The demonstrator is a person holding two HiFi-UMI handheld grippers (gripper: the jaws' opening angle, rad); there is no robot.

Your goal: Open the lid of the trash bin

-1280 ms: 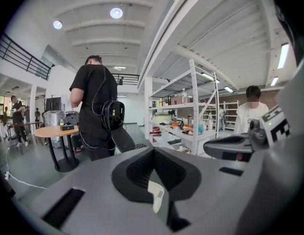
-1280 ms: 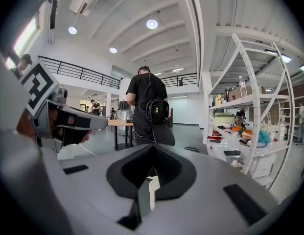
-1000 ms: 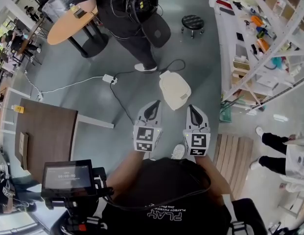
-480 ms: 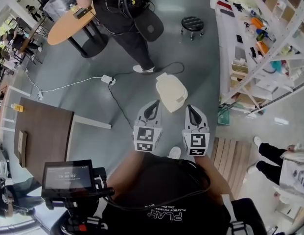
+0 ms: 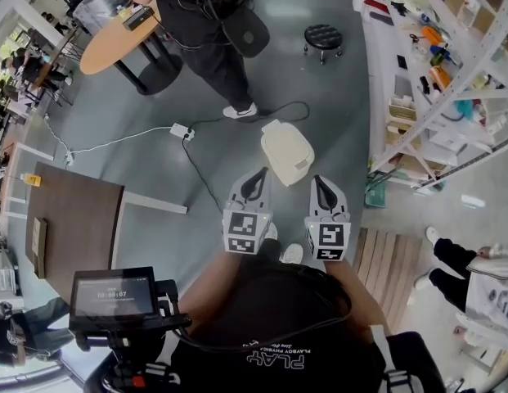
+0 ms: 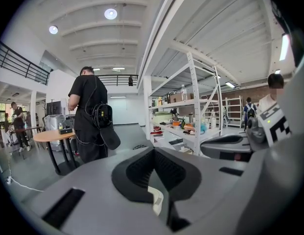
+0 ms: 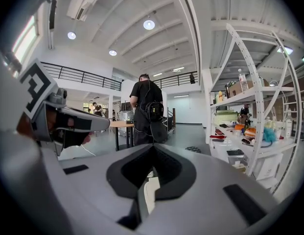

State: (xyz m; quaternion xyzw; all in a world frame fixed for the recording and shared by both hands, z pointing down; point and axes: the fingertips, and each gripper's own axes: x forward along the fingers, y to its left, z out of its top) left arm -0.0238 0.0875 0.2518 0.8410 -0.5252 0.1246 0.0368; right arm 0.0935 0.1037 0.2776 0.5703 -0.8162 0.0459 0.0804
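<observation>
Cream plastic trash bin [image 5: 288, 151], lid [image 5: 283, 142] down, on the floor above frame centre, seems light and rigid, liftable at the lid's edge; left gripper [image 5: 258, 177] and right gripper [image 5: 319, 182] below it, jaws together, empty.

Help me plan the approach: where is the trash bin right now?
In the head view the trash bin stands on the floor just ahead of the left gripper and right gripper, left of the shelving rack.

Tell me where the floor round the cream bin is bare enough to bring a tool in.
Bare grey floor lies between the cream plastic trash bin and the white metal shelving. Left of the bin it is crowded: black cable, white power strip.
</observation>
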